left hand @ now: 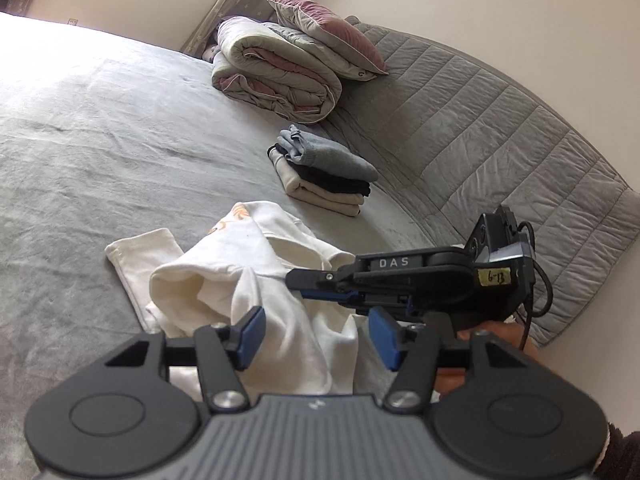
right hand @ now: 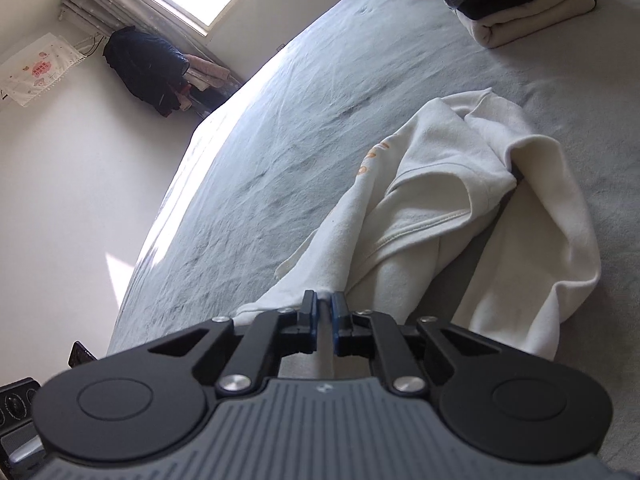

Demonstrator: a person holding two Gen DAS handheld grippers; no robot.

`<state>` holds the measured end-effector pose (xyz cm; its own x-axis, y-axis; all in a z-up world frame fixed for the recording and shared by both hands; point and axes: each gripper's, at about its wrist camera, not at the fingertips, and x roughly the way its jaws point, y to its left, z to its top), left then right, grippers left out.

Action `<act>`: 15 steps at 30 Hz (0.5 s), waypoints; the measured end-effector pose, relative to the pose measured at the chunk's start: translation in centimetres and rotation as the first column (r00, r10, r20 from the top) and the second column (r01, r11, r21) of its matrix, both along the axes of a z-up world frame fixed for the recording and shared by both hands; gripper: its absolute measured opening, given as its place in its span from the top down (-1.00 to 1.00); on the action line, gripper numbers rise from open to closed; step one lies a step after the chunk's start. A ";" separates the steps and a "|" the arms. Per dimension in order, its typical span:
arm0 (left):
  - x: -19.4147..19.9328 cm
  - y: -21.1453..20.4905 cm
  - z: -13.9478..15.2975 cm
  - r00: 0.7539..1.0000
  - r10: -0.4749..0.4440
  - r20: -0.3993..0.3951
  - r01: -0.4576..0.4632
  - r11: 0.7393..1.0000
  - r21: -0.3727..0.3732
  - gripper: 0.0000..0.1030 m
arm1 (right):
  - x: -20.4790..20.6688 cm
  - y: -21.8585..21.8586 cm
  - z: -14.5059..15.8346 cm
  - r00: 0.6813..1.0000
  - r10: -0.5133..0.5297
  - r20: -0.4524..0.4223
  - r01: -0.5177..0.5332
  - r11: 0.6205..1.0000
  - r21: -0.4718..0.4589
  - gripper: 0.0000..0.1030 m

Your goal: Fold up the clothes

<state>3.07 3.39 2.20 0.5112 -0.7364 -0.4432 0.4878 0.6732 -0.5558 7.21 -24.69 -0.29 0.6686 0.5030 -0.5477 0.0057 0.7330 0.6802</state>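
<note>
Lying crumpled on the grey bed (left hand: 100, 140), the white sweatshirt (left hand: 248, 280) sat near a stack of folded clothes (left hand: 324, 172). The right tongs (right hand: 325, 312) pinched a fold of it; the left tongs (left hand: 316, 332) gaped above it, gripping nothing.

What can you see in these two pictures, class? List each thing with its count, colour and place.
sweatshirt: one, cream, crumpled on the near bed
bed sheet: one, grey, under everything
folded clothes: one stack, grey, black, beige, beyond the sweatshirt
quilt: one, grey-pink, rolled at the far end
pillow: one, grey-pink, on the quilt
coat: one, dark, hanging by the window
left hand-held gripper: open, over the sweatshirt
right hand-held gripper: shut on the sweatshirt
</note>
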 end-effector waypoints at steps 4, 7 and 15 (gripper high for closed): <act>1.1 0.7 -0.1 0.998 0.063 -0.015 -0.064 0.998 -0.017 -0.26 | -1.6 -2.1 0.6 0.997 -0.066 0.042 0.068 0.996 -0.050 0.87; 2.2 0.7 -0.7 0.994 0.102 -0.040 -0.103 0.995 -0.001 -0.29 | -2.6 -4.0 1.0 0.990 -0.127 0.068 0.133 0.987 -0.091 0.99; 5.9 -0.2 -3.6 0.976 0.176 -0.124 -0.166 0.982 0.091 -0.35 | -4.6 -9.9 -0.1 0.970 -0.243 0.028 0.244 0.969 -0.040 0.86</act>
<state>8.94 3.19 -1.39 0.5602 -0.6027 -0.5683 0.2880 0.7849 -0.5486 2.59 -34.59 -0.38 0.7807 0.3002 -0.5481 0.1722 0.7398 0.6504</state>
